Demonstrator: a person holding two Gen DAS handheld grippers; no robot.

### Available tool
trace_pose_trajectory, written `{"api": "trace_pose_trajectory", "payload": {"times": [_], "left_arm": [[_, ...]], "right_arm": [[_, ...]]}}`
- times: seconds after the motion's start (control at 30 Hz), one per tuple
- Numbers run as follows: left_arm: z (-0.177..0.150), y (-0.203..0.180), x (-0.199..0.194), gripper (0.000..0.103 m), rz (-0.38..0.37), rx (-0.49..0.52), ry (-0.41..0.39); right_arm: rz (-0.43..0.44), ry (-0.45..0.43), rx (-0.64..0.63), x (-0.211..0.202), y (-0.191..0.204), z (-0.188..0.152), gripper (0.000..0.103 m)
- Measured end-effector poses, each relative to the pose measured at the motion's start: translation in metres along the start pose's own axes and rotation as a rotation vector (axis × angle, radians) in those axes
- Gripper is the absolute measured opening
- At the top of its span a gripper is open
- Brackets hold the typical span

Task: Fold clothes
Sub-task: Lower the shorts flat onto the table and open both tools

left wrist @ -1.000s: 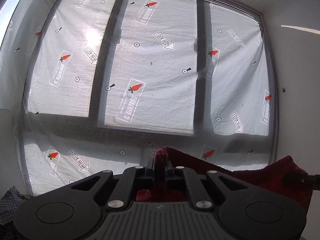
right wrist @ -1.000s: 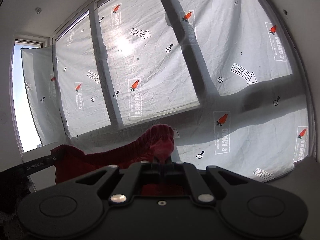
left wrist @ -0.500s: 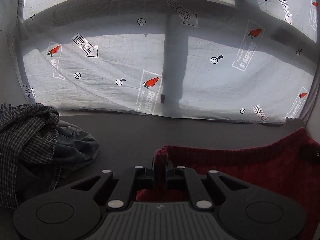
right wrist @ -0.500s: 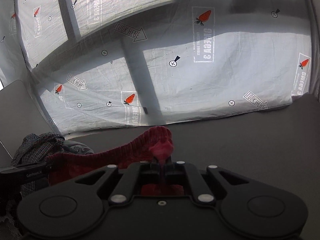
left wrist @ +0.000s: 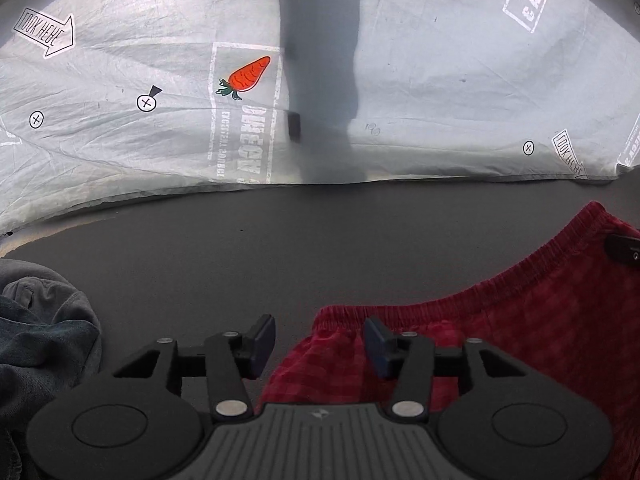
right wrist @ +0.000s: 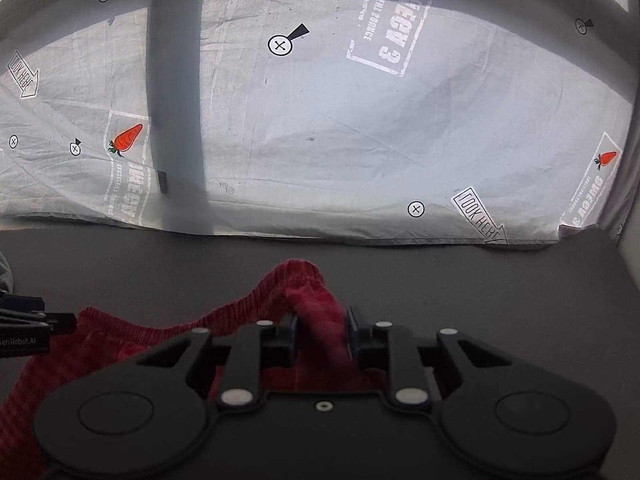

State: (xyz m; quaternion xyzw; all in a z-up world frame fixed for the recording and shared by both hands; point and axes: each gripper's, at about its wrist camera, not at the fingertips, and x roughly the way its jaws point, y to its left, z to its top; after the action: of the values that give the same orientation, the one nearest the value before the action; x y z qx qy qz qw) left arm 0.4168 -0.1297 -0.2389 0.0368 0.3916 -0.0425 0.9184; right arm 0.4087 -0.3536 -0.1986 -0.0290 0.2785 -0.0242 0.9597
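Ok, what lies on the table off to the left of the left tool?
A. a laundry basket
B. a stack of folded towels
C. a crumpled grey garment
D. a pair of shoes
C: in the left wrist view a crumpled grey garment lies on the dark table, left of the left tool.

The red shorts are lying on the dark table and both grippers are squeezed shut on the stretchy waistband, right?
Not quite. The red shorts do lie on the dark table, but both grippers have just been opening. In the left wrist view the left gripper stands open with the waistband loose between its fingers; the right wrist view shows the right gripper open around a bunched-up fold.
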Motion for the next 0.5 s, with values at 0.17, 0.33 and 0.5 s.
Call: {"api": "trace_pose_trajectory", "payload": {"times": [0.17,0.33,0.5], "left_arm": [[-0.038,0.022,-0.019,0.066,-0.016,-0.077,0.047],[-0.095,0.047,-0.065,0.071,0.023,-0.124,0.114],[-0.143,0.051,-0.091,0.071,0.063,-0.128,0.178]], "right_arm": [[0.080,0.037,0.070,-0.017,-0.012,-0.015,0.072],[0.019,0.096,0.080,-0.061,-0.019,-0.052,0.077],[-0.133,0.214,0.123,-0.093,-0.050,-0.106,0.078]]}}
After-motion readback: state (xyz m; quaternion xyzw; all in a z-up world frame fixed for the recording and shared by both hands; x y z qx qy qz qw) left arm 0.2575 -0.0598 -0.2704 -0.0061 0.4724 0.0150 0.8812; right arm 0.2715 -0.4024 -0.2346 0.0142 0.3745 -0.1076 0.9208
